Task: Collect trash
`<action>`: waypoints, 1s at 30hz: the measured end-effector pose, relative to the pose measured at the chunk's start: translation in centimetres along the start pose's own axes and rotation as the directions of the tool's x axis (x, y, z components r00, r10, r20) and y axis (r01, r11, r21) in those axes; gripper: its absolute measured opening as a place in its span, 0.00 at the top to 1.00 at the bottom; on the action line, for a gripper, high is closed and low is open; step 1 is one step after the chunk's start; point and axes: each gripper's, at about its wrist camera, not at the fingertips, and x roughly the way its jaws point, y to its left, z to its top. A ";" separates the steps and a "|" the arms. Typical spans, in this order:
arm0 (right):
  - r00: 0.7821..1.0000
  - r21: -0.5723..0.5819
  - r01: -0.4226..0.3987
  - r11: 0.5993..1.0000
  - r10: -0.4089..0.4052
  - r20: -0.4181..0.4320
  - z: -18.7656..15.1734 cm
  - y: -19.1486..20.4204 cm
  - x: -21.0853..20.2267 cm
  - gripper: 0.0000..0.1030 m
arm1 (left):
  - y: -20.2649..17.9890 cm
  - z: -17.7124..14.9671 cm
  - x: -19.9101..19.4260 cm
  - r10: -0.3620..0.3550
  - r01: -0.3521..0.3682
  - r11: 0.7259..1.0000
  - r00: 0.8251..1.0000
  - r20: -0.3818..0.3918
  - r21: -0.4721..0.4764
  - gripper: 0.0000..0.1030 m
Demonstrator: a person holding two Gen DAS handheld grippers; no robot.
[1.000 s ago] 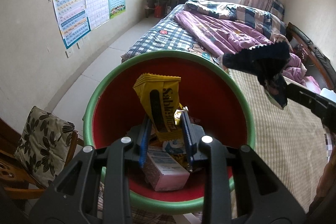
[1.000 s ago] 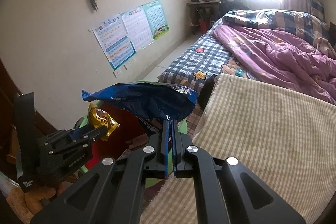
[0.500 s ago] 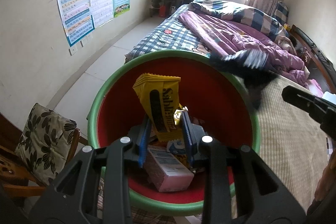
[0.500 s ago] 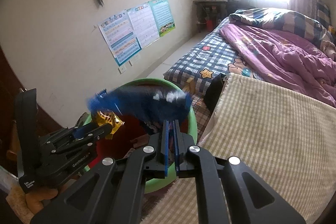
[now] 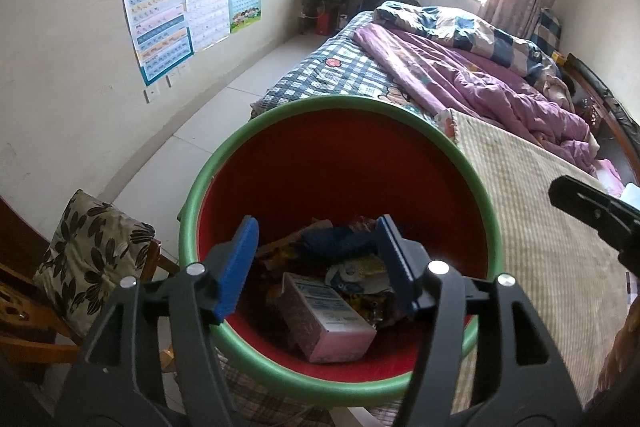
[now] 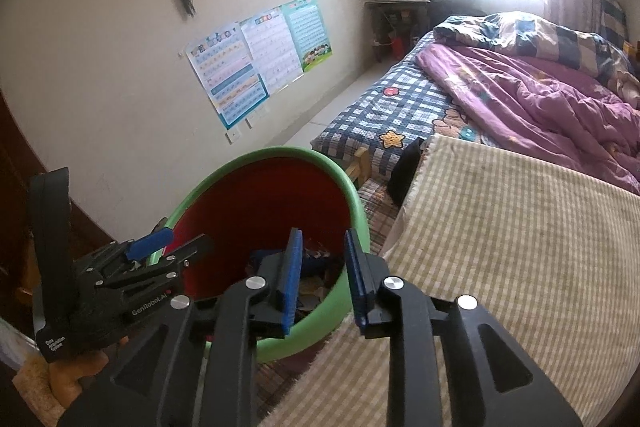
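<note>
Trash sits heaped in the red bin with a green rim [image 5: 280, 115], standing just beside the bed [image 5: 540, 219]: a pink-and-white carton [image 5: 328, 319], a crumpled blue wrapper [image 5: 340, 241] and yellow packets. Left gripper [image 5: 316, 267] hovers over the bin, jaws just opened, nothing between them. Right gripper [image 6: 322, 275] too, jaws just parted and empty above the rim.
</note>
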 end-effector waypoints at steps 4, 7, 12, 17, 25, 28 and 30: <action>1.000 0.009 0.003 1.000 -0.003 0.008 -0.4 -0.7 -0.7 0.74 | -0.3 -0.2 -0.2 0.007 -0.007 1.000 1.000 0.003 -0.001 0.40; 1.000 0.014 0.009 1.000 -0.009 0.023 -0.7 -1.2 -1.5 0.66 | -0.6 -0.3 -0.5 0.014 -0.014 1.000 1.000 0.008 -0.002 0.39; 0.997 0.021 0.026 0.999 -0.028 0.066 -1.1 -2.4 -3.2 0.32 | -1.7 -0.6 -1.6 0.029 -0.029 1.000 0.999 0.032 -0.010 0.32; 0.995 0.002 0.009 1.000 -0.009 0.100 -1.6 -3.5 -4.9 0.19 | -2.9 -1.0 -2.6 0.057 -0.056 0.998 0.997 0.054 -0.022 0.26; 0.975 -0.084 -0.012 0.996 0.030 0.218 -2.4 -4.2 -8.2 0.07 | -5.3 -1.3 -5.8 0.107 -0.096 0.992 0.984 0.142 -0.079 0.08; 0.955 -0.123 0.017 0.992 0.020 0.294 -2.7 -4.4 -9.8 0.07 | -6.4 -1.4 -8.3 0.137 -0.113 0.988 0.959 0.248 -0.108 0.05; 0.957 -0.151 0.048 0.987 -0.003 0.290 -2.7 -4.5 -10.3 0.07 | -7.3 -1.3 -9.7 0.161 -0.133 0.985 0.943 0.293 -0.115 0.05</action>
